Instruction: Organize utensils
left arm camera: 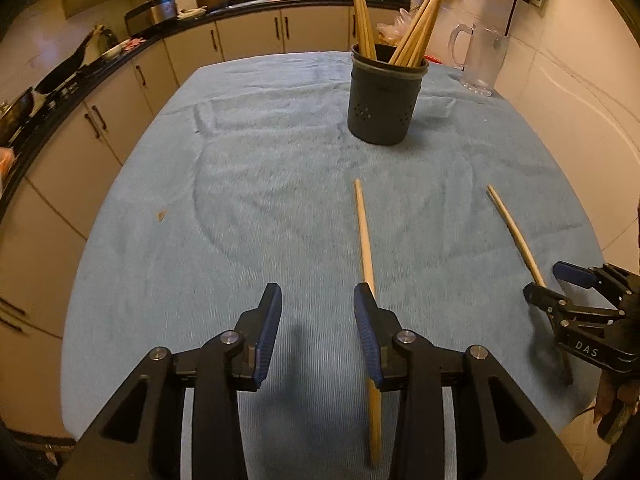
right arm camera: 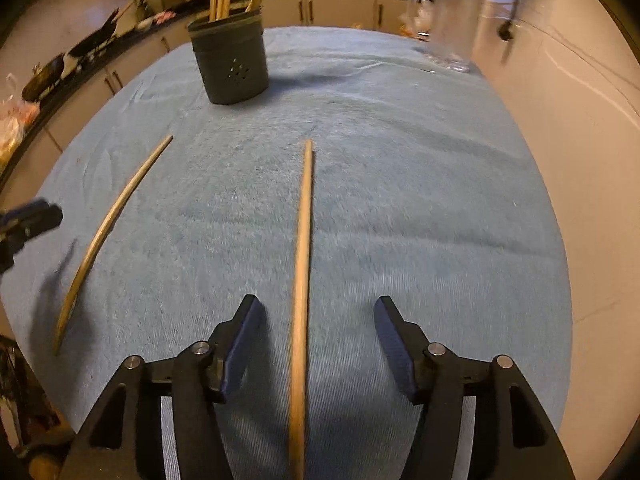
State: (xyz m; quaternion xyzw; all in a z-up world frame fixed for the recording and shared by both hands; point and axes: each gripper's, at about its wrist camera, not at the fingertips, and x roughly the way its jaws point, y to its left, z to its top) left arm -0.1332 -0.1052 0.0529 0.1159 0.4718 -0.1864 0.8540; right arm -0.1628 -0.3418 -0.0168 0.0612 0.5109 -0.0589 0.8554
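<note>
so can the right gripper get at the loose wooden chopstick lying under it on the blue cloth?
Probably yes. The right gripper hangs with open jaws straddling the wooden chopstick, nothing lies between them, and the dark utensil holder stands well beyond.

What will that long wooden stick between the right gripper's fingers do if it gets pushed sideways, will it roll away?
The chopstick looks round and thin, so it could roll, though the fuzzy blue towel would probably slow it. It looks stiff and straight, so it likely won't bend. The open right gripper may find it slippery and narrow to pinch.
</note>
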